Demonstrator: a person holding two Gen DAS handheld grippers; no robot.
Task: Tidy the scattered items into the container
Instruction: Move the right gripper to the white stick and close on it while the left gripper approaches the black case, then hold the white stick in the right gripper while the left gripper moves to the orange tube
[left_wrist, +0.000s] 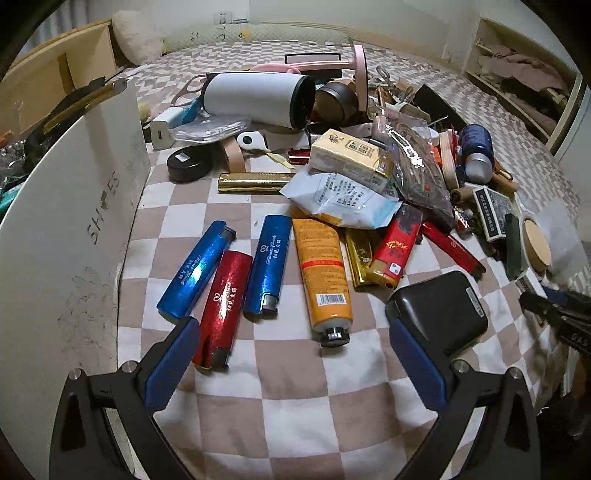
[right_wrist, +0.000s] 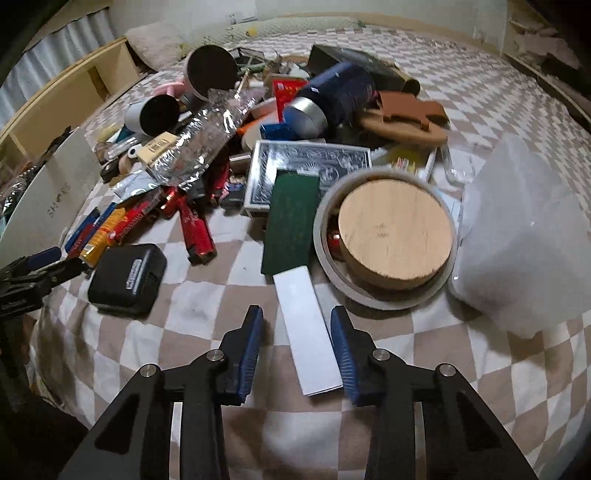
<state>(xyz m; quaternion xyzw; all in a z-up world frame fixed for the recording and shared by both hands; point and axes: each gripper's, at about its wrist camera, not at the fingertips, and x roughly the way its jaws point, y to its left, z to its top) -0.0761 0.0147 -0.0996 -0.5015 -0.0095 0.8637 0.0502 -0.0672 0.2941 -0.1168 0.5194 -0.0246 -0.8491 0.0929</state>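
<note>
Hidden: much of the pile is buried | left gripper (left_wrist: 291, 365): fingers spread wide, red lighter (left_wrist: 221, 306) seen just inside left finger | right gripper (right_wrist: 297, 345): fingers open around white flat box (right_wrist: 308, 332), not touching.

Dim warm indoor light, heavy fisheye bending and dark vignette at corners. Glare spot on the blue lighter (left_wrist: 195, 271). Right view softer; translucent plastic container (right_wrist: 524, 236) blurred.

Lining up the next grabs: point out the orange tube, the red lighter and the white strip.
orange tube (left_wrist: 322, 267), left wrist view, mid body.
red lighter (left_wrist: 223, 302), left wrist view, mid body.
white strip (right_wrist: 306, 328), right wrist view, centre.
</note>
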